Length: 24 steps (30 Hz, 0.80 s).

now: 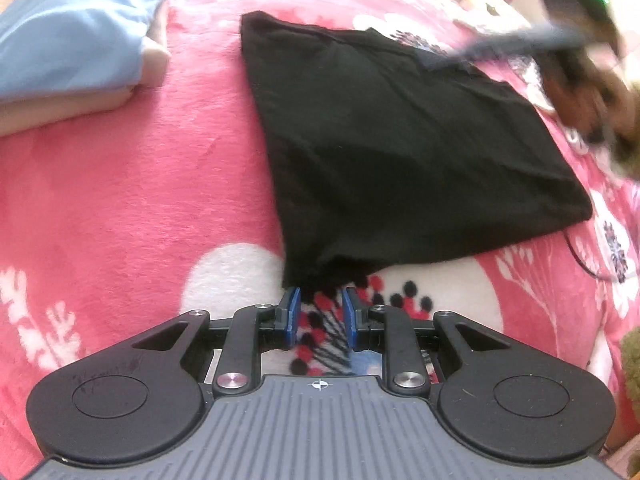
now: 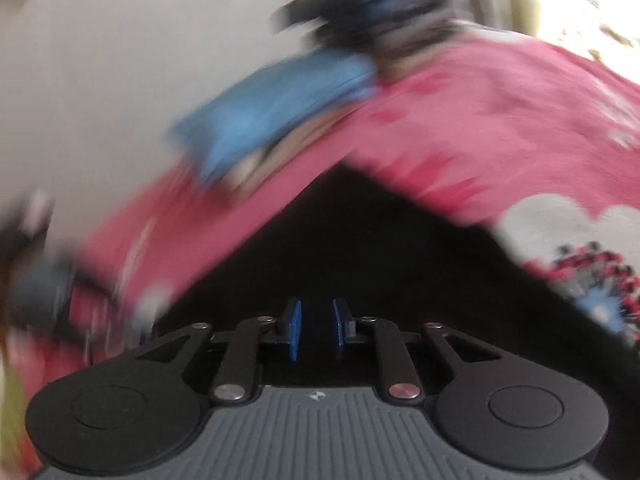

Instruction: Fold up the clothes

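Left wrist view shows the left gripper with jaws parted and empty just short of the near corner of the folded black garment on the pink blanket, while the right gripper, jaws likewise apart and empty, hangs over that dark cloth.

Right wrist view motion-blurred; blue cloth smeared.
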Available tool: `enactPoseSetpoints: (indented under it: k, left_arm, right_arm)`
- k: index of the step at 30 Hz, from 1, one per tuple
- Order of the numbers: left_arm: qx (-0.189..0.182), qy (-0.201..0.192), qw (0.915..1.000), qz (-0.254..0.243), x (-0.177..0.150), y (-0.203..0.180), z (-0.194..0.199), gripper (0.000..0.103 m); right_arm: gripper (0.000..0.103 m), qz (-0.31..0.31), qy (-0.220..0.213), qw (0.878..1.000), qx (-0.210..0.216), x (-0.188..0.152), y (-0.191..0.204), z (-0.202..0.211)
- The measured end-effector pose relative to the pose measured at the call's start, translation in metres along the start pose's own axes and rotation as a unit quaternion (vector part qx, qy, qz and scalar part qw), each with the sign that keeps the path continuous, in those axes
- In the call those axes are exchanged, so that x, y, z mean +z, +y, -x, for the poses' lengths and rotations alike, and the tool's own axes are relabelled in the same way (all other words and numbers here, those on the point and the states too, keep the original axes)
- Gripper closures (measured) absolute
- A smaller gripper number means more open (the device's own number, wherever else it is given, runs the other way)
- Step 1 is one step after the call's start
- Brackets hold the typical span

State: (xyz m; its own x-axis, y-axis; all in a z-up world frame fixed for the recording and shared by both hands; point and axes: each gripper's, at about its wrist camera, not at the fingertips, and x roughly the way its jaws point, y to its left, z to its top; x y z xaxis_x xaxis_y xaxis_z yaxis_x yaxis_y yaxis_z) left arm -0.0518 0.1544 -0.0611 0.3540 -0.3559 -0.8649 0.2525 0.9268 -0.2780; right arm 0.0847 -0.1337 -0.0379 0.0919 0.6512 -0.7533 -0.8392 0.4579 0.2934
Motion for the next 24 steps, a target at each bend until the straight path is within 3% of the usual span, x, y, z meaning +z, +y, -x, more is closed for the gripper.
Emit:
enactPoseSetpoints:
  k: [4,6,14,17,21,24]
  left_arm:
    - [0.027,0.000,0.9986,-0.045,0.002,0.000,-0.002,0.081]
    - [0.025,-0.004,0.9989,-0.040,0.004,0.004,-0.001,0.081]
    - [0.031,-0.016,0.9981,-0.052,0.004,0.009,-0.002,0.080]
    - [0.047,-0.014,0.9963,-0.071,0.000,0.009,0.003,0.080]
    - [0.068,-0.015,0.9950,-0.071,-0.001,0.018,0.007,0.081]
    - [0.074,-0.023,0.9956,-0.053,-0.002,0.027,0.012,0.081]
  right_arm:
    - [0.085,0.038,0.040,0.998,0.004,-0.027,0.035,-0.007]
    - [0.081,0.030,0.046,0.998,0.010,-0.031,0.040,-0.006]
    - [0.081,0.063,0.012,0.997,0.039,-0.014,0.072,-0.013]
    - [0.081,0.114,-0.001,0.992,0.046,-0.012,0.099,-0.032]
    - [0.081,0.191,-0.005,0.981,0.023,-0.025,0.138,-0.076]
    - [0.081,0.217,0.003,0.975,0.049,-0.033,0.160,-0.087]
